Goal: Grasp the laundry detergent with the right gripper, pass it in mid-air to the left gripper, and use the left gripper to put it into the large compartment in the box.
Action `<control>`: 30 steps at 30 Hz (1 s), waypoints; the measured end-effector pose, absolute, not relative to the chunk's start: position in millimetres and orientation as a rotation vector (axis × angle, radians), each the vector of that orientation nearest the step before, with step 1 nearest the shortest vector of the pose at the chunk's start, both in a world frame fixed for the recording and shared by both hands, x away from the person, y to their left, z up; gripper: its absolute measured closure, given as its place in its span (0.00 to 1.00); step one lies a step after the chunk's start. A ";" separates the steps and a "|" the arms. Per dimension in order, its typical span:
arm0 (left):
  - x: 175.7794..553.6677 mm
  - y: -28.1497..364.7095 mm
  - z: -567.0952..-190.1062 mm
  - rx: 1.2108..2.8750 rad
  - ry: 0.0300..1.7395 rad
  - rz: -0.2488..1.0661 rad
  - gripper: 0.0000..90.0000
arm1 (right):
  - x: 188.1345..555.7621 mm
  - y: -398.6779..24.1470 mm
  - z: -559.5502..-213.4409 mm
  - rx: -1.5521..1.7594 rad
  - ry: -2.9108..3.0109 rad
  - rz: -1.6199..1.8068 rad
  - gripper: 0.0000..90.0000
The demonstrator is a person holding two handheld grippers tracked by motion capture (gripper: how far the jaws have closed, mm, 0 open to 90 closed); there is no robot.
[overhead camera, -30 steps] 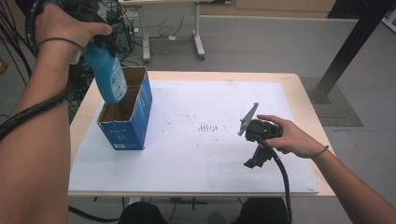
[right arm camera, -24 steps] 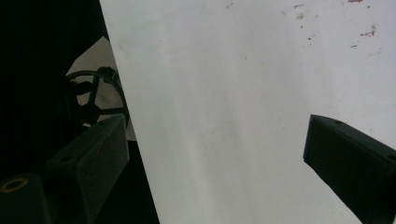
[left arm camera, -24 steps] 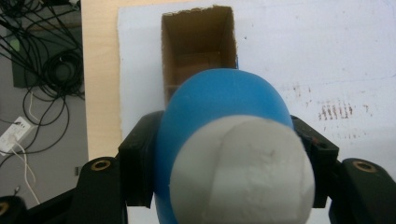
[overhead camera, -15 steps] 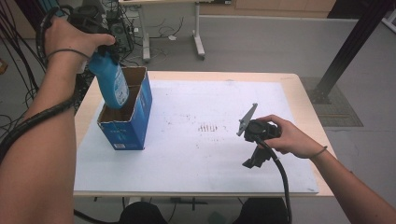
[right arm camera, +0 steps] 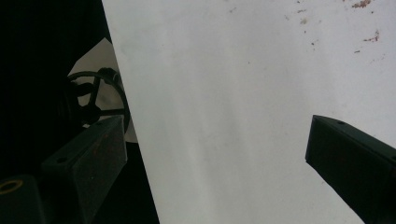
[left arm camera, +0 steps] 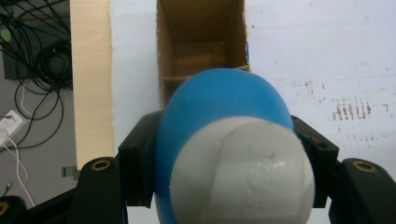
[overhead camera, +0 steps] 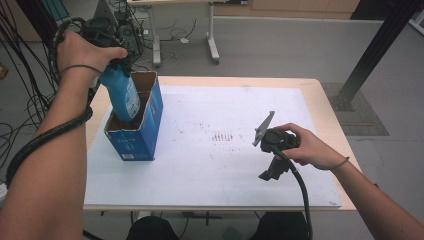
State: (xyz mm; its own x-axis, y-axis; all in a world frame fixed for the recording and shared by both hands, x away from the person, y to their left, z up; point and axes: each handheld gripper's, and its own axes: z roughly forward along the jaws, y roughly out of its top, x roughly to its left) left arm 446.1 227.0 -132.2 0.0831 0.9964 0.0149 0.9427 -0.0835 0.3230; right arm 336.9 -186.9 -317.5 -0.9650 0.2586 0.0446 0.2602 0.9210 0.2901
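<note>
L gripper [overhead camera: 117,67] is clamped on a blue bottle [overhead camera: 123,97], jaws pressing either side of its body just below the white cap [left arm camera: 243,168]. Bottle hangs base-down, tilted a bit, lower part already inside the open top of the blue cardboard box [overhead camera: 140,135]; whether its base touches the box floor can't be told. In the left gripper view the cap is nearest the camera, w/ the brown inside of the box [left arm camera: 201,46] straight beyond it.

Box stands upright at the table's left side, on the white sheet [overhead camera: 225,165] that covers most of the table [overhead camera: 325,107]. Sheet has faint brownish marks near the middle.

R gripper [overhead camera: 267,172] sits over the right part of the sheet, held in the person's right hand [overhead camera: 310,150], well apart from box and bottle. Its jaws stand wide w/ nothing between them; the right gripper view looks down past them at the bare sheet and its near edge, dark floor beyond.

A black cable [overhead camera: 300,200] trails from the R gripper back toward the person.
</note>
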 end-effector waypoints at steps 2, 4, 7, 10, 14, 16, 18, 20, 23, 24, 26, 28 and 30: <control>446.0 226.7 -134.9 2.127 1.950 0.346 0.41 | 337.1 -186.9 -317.7 -0.412 -3.075 -0.466 0.05; 445.9 226.7 -137.9 2.127 1.949 0.343 0.41 | 336.6 -186.7 -317.3 -0.416 -3.073 -0.459 0.05; 446.3 226.4 -141.3 2.127 1.947 0.348 0.41 | 336.5 -186.9 -317.3 -0.416 -3.074 -0.464 0.05; 447.4 225.6 -145.7 2.127 1.951 0.354 0.41 | 336.2 -187.0 -317.0 -0.414 -3.069 -0.473 0.05; 448.6 226.0 -152.8 2.128 1.963 0.342 0.41 | 336.6 -187.4 -317.4 -0.407 -3.069 -0.479 0.05; 449.0 226.7 -156.6 2.132 1.968 0.334 0.41 | 336.1 -187.7 -317.5 -0.415 -3.064 -0.475 0.05; 449.2 227.2 -161.2 2.132 1.973 0.330 0.41 | 336.4 -187.9 -318.2 -0.411 -3.070 -0.478 0.05; 449.5 228.4 -166.3 2.127 1.978 0.321 0.41 | 336.4 -188.0 -318.2 -0.412 -3.066 -0.478 0.05; 449.3 229.2 -173.8 2.124 1.982 0.314 0.41 | 336.6 -187.7 -318.0 -0.415 -3.069 -0.479 0.05; 449.5 229.4 -176.3 2.123 1.987 0.311 0.41 | 336.5 -187.3 -318.0 -0.413 -3.071 -0.479 0.05; 449.9 229.4 -181.0 2.128 1.991 0.312 0.41 | 336.3 -186.5 -317.9 -0.413 -3.073 -0.478 0.05; 450.2 229.5 -185.8 2.127 1.994 0.311 0.41 | 337.4 -186.2 -317.8 -0.396 -3.076 -0.488 0.05; 450.5 229.2 -190.7 2.126 1.997 0.307 0.41 | 337.1 -186.0 -317.5 -0.408 -3.071 -0.484 0.05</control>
